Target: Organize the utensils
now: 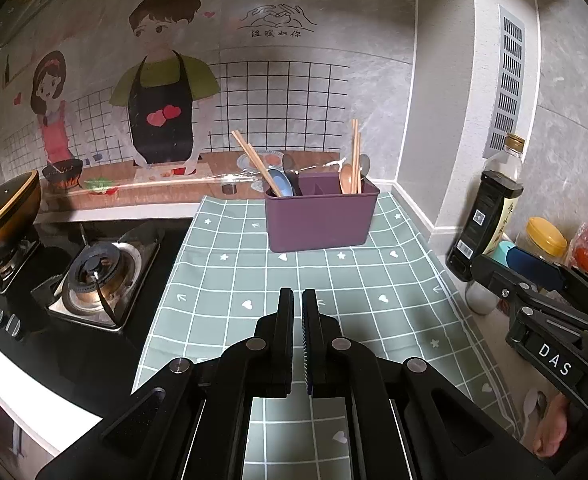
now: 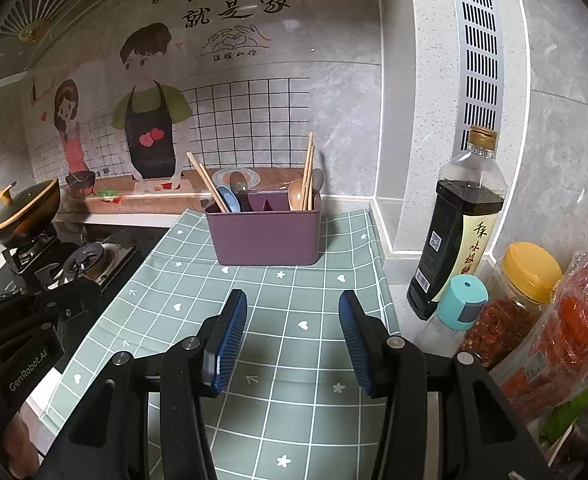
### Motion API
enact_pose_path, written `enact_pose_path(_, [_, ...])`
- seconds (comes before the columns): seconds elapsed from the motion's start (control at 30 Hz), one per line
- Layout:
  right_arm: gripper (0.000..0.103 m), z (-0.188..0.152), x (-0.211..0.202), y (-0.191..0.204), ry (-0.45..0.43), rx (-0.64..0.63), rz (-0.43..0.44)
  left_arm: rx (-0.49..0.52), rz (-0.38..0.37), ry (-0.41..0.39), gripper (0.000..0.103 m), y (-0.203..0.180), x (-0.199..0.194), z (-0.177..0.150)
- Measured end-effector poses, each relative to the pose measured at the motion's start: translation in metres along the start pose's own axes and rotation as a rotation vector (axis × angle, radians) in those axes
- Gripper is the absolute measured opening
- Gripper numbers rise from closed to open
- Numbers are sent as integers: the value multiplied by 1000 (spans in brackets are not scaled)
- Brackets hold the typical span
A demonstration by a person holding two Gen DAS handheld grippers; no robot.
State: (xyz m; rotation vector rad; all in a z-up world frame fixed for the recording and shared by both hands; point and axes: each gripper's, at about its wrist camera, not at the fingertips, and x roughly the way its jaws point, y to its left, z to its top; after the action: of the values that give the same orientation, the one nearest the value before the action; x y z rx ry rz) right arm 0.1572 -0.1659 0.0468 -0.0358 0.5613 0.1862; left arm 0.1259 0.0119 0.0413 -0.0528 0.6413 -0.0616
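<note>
A purple utensil holder point(image 1: 319, 218) stands at the back of the green checked cloth point(image 1: 230, 280); it also shows in the right wrist view point(image 2: 265, 232). It holds wooden chopsticks point(image 1: 256, 162) and a blue spoon point(image 1: 281, 182) on its left side, and chopsticks point(image 1: 355, 156) with a wooden spoon point(image 1: 346, 178) on its right. My left gripper point(image 1: 297, 300) is shut and empty, low over the cloth in front of the holder. My right gripper point(image 2: 293, 316) is open and empty, also in front of the holder.
A gas stove point(image 1: 94, 280) with a lidded pot point(image 1: 6, 208) lies left of the cloth. A soy sauce bottle point(image 2: 459, 220), a teal-capped bottle point(image 2: 459, 300), a yellow-lidded jar point(image 2: 521, 284) and a red packet point(image 2: 573, 320) stand at the right by the wall.
</note>
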Motion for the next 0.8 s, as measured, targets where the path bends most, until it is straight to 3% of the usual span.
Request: enact_pose_path(0.8, [46, 0, 1, -1, 0, 4, -7, -18, 5, 21, 5, 1, 2, -4])
